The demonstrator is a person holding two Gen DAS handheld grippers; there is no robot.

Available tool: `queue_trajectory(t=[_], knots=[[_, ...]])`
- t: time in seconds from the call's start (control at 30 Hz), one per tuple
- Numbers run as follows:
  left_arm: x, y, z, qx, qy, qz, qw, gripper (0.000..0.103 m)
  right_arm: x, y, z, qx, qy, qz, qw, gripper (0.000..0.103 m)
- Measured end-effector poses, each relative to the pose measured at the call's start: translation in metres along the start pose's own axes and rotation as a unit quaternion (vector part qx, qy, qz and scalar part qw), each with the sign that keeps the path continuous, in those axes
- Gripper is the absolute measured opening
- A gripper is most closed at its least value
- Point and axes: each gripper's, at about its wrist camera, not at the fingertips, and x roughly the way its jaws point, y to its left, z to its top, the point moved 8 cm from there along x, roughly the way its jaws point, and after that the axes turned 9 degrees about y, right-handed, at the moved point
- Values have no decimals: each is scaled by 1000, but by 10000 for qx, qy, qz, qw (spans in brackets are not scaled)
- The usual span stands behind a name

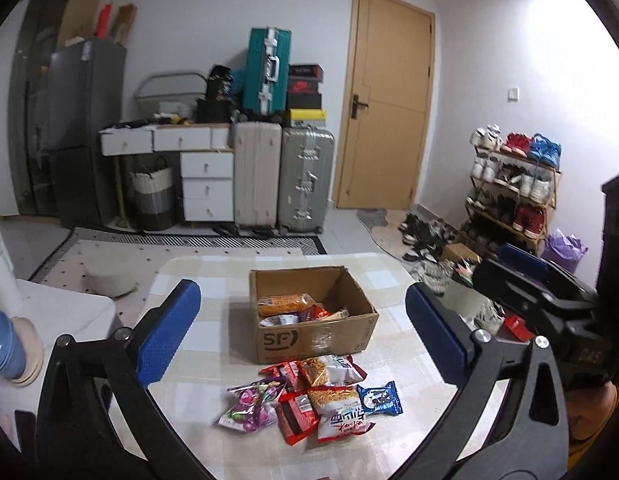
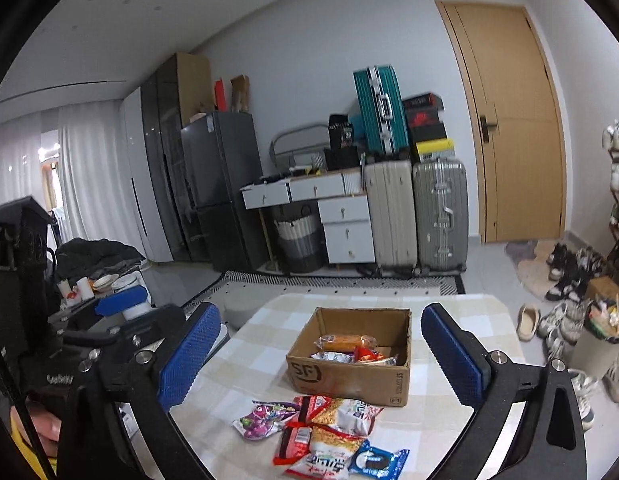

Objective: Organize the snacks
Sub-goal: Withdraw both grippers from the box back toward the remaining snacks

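Note:
An open cardboard box marked SF stands on the checked table and holds an orange packet and a few other snacks. A pile of loose snack packets lies in front of it, with a blue cookie pack and a purple candy bag. My left gripper is open and empty, above the table, back from the pile. My right gripper is open and empty too, facing the box and the pile. The right gripper shows at the right in the left wrist view.
Beyond the table lie a patterned rug, suitcases, white drawers and a fridge. A shoe rack and loose shoes stand at the right. A bin is right of the table. Bowls sit at left.

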Motion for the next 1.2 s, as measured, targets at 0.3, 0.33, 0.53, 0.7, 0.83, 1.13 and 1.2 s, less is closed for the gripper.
queue_trajectory(t=[0.3,0.33,0.53,0.7,0.83,1.13,1.2], knots=[[-67,1,-44,-23,-242,336,9991,102,-62,33,-41,-364,-530,-25,9979,102],[-72,2,-51,-67,-264,398,9988,102,-66,33,-45,-345,-570,-30,9978,102],[-71,5,-82,-112,-188,451,9987,102,-77,31,-71,-351,-728,-112,9967,102],[-36,11,-100,-190,17,515,9985,102,-68,27,-92,-376,-647,-237,9969,102],[-6,19,-103,-291,147,435,9985,102,-53,18,-101,-192,-530,-192,9982,102],[75,32,-143,-329,853,286,9954,102,-22,-7,-120,107,-342,-211,9991,102],[98,32,-158,-294,1061,240,9936,102,-11,-14,-127,179,-227,-203,9994,102]])
